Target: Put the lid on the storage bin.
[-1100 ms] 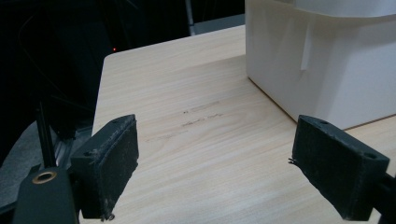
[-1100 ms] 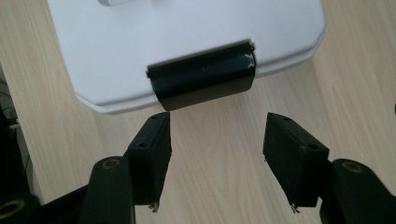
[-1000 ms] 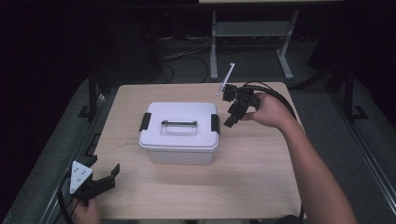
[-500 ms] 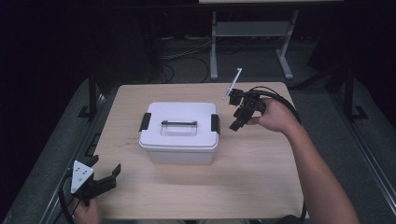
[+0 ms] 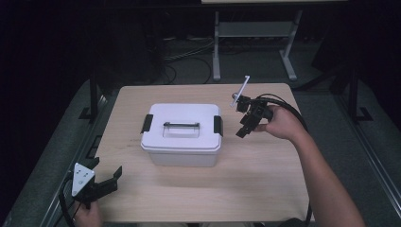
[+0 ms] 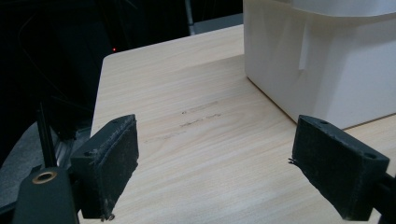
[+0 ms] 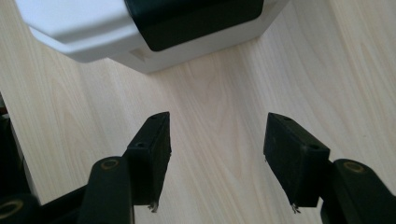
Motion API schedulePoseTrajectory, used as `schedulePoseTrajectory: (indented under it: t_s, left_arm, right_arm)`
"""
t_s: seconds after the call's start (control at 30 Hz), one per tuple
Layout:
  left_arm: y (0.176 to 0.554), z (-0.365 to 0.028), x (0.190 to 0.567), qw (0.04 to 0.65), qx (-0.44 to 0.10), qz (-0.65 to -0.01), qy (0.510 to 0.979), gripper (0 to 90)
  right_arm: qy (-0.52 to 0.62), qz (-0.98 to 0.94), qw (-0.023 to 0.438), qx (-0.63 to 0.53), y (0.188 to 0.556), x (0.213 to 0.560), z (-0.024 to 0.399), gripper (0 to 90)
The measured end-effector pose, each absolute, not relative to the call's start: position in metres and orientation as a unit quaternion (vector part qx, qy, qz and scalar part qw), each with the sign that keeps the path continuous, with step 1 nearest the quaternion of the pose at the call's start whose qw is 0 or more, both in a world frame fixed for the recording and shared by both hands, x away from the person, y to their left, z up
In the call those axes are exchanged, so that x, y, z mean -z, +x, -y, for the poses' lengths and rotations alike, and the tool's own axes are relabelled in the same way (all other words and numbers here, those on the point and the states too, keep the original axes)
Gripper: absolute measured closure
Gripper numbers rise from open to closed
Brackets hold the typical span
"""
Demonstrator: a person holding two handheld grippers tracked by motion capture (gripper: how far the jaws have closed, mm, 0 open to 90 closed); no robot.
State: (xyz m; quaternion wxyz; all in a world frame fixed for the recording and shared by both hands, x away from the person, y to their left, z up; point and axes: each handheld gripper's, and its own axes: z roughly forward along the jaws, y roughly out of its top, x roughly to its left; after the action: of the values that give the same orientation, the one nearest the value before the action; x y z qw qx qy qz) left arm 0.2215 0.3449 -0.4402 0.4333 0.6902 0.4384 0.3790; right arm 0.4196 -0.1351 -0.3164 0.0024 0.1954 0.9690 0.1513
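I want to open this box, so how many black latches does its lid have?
2 show: the left latch on the left end of the white box, and the right latch on its right end, near the right gripper. The far side could hide more.

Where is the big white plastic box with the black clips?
In the high view, the white plastic box with black clips sits mid-table on the light wooden table, lid on. The right hand-held gripper hovers just beside its right clip.
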Motion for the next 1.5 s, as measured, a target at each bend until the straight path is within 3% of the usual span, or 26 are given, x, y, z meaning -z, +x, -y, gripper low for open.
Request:
schedulePoseTrajectory:
  t_s: [1.5]
  left_arm:
    - [0.222,-0.341,0.440,0.428,-0.380,-0.434,0.696,14.0]
  right_arm:
    - [0.246,-0.955,-0.014,-0.167,0.395,0.369,0.200,39.7]
